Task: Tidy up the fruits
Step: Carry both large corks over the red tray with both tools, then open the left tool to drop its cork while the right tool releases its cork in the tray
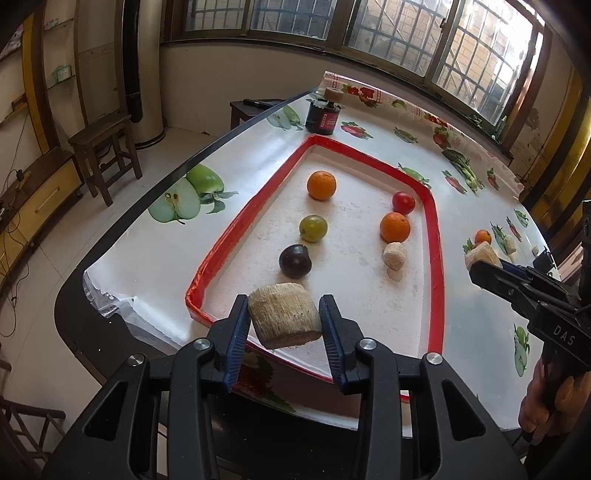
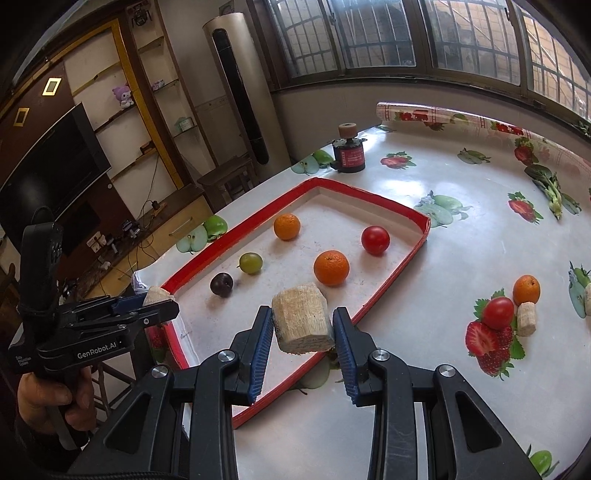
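- Left gripper (image 1: 284, 325): blue pads pressed on either side of a pale fibrous chunk (image 1: 283, 320), probably a cut length of sugarcane. Chunk held clear of the surface, over the near rim of the tray.
- Right gripper (image 2: 303, 325): jaws likewise narrowed onto a second pale chunk (image 2: 302, 319), held off the surface above the tray's near right edge.
- A hand (image 2: 44, 400) grips the handle of the left gripper, seen from the right wrist view.
- Tray (image 1: 437, 251): shallow, white floor, red rim, lying flat on the table (image 1: 472, 332).
- In the tray, near to far: dark plum (image 1: 294, 260); small pale chunk (image 1: 394, 255) at right, a smaller bit just in front of it; green fruit (image 1: 313, 228); orange (image 1: 395, 226) beside the pale chunk; tomato (image 1: 403, 202) near the right rim; second orange (image 1: 321, 185) farthest back.
- Outside the tray, right, well apart from it: another tomato (image 2: 498, 313), an orange (image 2: 526, 290) and a pale chunk (image 2: 526, 318), clustered close.
- Table cover: glossy white cloth printed with apples and strawberries, its far edge rolled up.
- Far end of table: small dark jar (image 1: 322, 119) with a tan cap.
- Room: wooden stool (image 1: 101, 147) left of the table, tall floor-standing air conditioner (image 2: 240, 85), dark TV (image 2: 51, 155) with shelves beside it, barred windows (image 1: 369, 29) along the back wall.
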